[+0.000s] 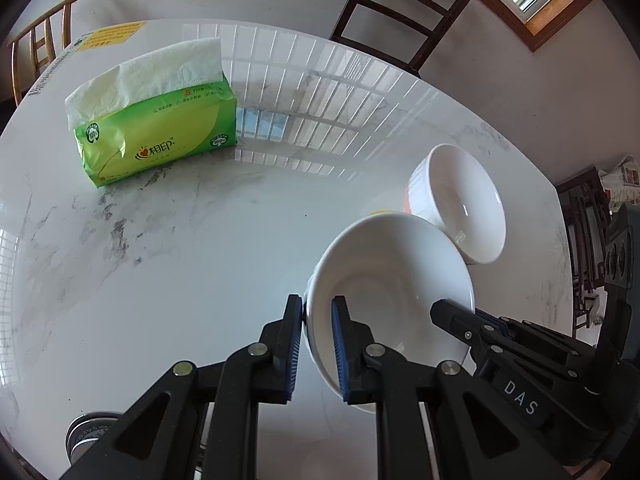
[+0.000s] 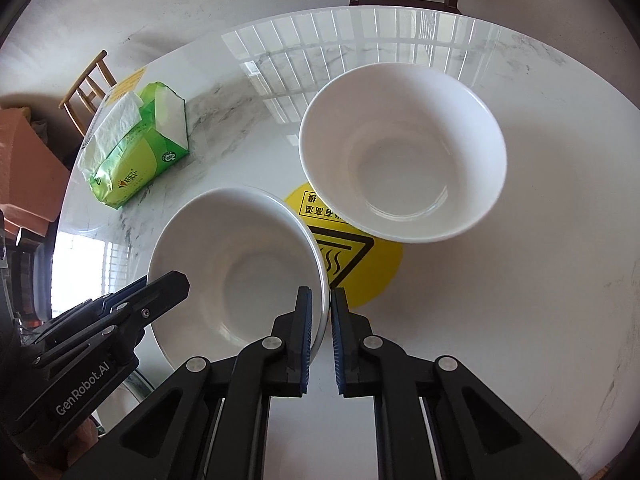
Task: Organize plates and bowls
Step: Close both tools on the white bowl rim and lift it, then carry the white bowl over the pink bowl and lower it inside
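- The left gripper (image 1: pixel 316 344) pinched the near bowl (image 1: pixel 392 304) by its rim at lower centre of the left wrist view.
- The right gripper (image 2: pixel 320 336) pinched the same bowl's opposite rim.
- The second bowl (image 2: pixel 404 152) sat apart at upper right, partly over a yellow sticker (image 2: pixel 360 260).
- Stacking looked not yet done; no plates showed.
- A tissue pack (image 1: pixel 156 128) lay upper left on the table (image 1: pixel 200 260).

The counter (image 2: pixel 520 300) is a round, glossy white marble top with grey veining. On it rest a green tissue pack (image 2: pixel 136 152), a round yellow warning sticker (image 2: pixel 368 264), and a white bowl (image 2: pixel 404 152) overlapping that sticker.
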Demonstrator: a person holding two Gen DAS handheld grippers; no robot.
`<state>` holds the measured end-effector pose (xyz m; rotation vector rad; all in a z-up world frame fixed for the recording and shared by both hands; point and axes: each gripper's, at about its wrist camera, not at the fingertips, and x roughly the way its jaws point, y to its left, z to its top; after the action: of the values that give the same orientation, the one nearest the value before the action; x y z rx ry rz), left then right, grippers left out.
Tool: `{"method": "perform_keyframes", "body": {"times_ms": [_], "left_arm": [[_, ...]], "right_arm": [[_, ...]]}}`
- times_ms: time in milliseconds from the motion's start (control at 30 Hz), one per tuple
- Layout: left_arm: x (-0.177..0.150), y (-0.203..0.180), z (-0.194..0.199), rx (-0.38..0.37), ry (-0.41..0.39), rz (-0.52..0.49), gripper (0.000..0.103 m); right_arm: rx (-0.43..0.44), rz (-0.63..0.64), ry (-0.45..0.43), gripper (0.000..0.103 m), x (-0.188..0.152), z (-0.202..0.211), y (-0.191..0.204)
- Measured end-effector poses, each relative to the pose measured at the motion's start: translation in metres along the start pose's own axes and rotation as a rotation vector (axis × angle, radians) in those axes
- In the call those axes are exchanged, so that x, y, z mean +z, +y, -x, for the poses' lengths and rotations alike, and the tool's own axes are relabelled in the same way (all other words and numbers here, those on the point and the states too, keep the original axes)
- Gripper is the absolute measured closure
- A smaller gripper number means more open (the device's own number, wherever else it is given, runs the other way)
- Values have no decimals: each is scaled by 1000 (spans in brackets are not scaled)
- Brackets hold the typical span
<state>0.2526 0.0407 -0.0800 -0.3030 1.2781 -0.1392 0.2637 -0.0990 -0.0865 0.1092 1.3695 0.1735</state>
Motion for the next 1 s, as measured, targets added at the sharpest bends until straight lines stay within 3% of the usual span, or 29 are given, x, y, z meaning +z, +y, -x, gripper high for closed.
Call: {"method": "perform_keyframes", "body": {"times_ms": [400, 700, 1000], "left_arm": [[-40, -33, 72, -13, -77, -49, 88], [-84, -50, 100, -40, -52, -65, 88], [-139, -61, 115, -37, -43, -110, 88]], "right_arm": [[8, 24, -92, 93, -38, 74, -2], [-1, 50, -133, 93, -79, 118, -8], [-6, 52, -146, 92, -139, 135, -13]]}}
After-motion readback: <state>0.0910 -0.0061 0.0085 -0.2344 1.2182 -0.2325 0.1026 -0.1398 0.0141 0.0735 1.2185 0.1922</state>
